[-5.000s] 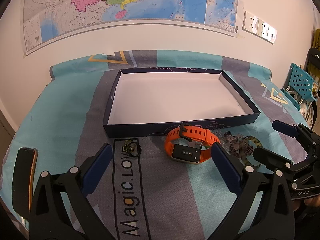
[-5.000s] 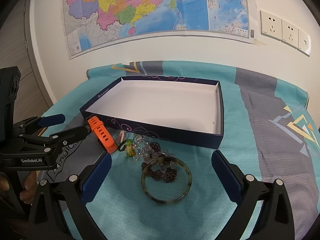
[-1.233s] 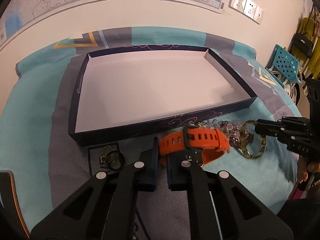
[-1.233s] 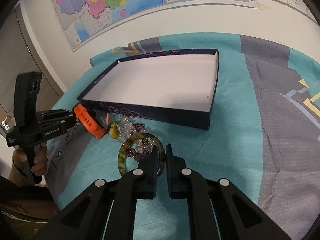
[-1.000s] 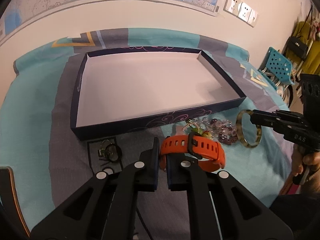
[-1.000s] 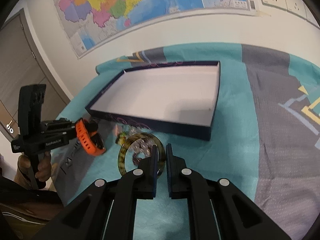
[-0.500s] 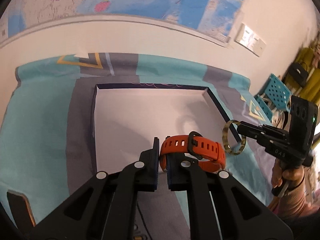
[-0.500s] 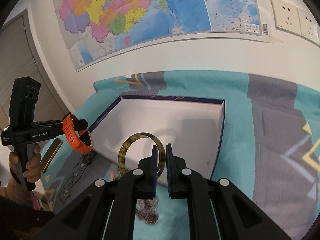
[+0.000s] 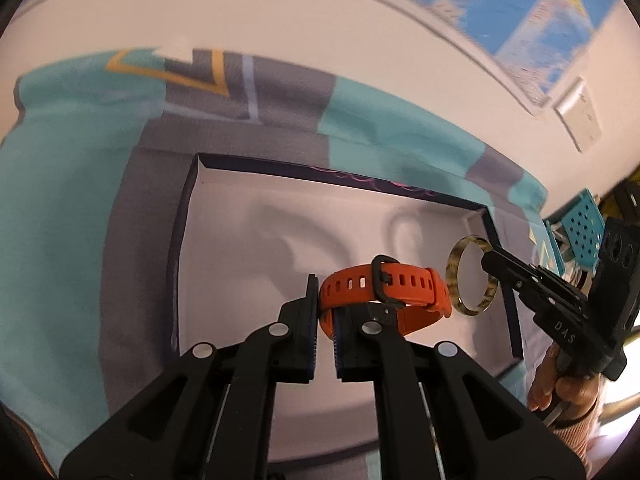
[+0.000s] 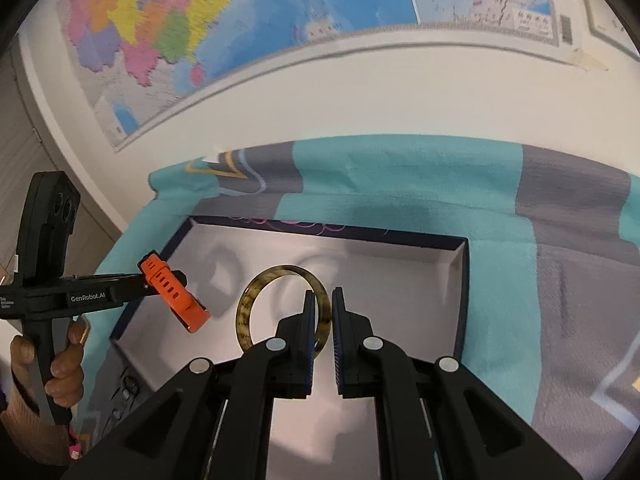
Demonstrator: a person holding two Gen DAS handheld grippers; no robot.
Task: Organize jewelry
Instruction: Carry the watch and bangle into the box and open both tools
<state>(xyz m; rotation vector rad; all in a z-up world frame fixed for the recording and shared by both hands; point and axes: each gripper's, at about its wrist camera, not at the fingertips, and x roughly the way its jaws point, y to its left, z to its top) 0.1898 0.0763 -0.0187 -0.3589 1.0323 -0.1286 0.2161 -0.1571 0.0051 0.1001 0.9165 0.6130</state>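
Both claws clamped: left claw on watch, right claw on bangle.

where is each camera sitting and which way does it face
Left wrist: sits on the left gripper, looks down over its fingers at the orange watch it clamps above the box; the person's other hand shows.
Right wrist: sits on the right gripper, looks down at the bangle it clamps; the hand holding the left tool shows.
Shared: box, watch, bangle, blanket.
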